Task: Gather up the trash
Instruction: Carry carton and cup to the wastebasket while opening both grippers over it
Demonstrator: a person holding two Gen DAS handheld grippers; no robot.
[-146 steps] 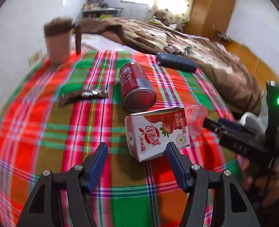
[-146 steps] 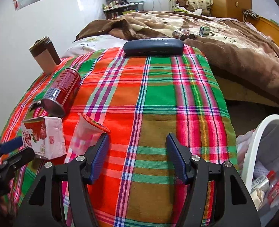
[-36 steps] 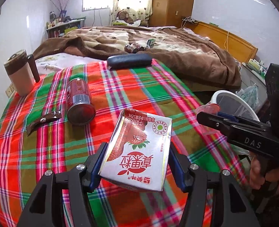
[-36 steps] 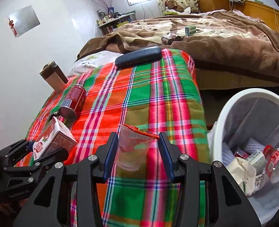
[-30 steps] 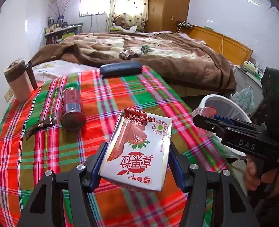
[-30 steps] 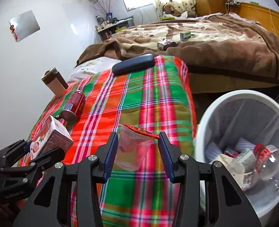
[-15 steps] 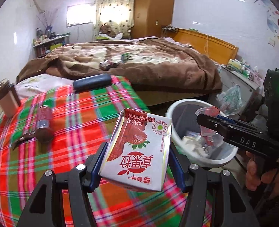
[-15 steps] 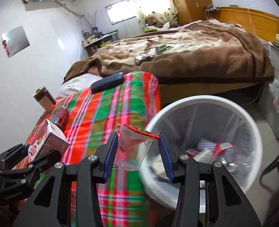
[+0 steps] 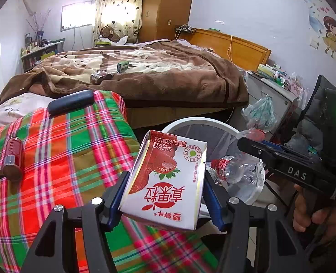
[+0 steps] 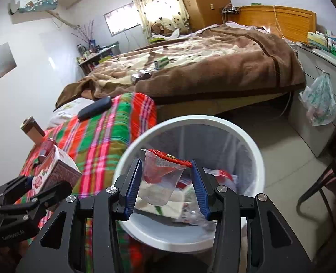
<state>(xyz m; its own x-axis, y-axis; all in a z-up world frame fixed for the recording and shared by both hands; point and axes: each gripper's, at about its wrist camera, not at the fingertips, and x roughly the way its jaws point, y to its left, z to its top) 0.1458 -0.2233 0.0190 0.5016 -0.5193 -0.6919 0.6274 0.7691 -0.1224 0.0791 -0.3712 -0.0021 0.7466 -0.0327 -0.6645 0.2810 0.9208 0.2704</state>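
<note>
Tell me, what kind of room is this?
Most likely a bedroom in someone's home. There is a big bed with a brown blanket, a teddy bear by the curtained window, and a wooden wardrobe in the corner.

the milk carton (image 9: 165, 182) is glossy printed card with creased edges, and the cup (image 10: 162, 179) is thin clear plastic under a crinkled red foil lid. the bin (image 10: 254, 150) has a smooth white plastic rim and a filmy liner. the tablecloth (image 9: 61, 150) is woven plaid cloth – matt. the blanket (image 9: 168, 77) looks thick and fuzzy, the can (image 9: 13, 157) shiny metal, the headboard (image 9: 236, 47) varnished wood.
</note>
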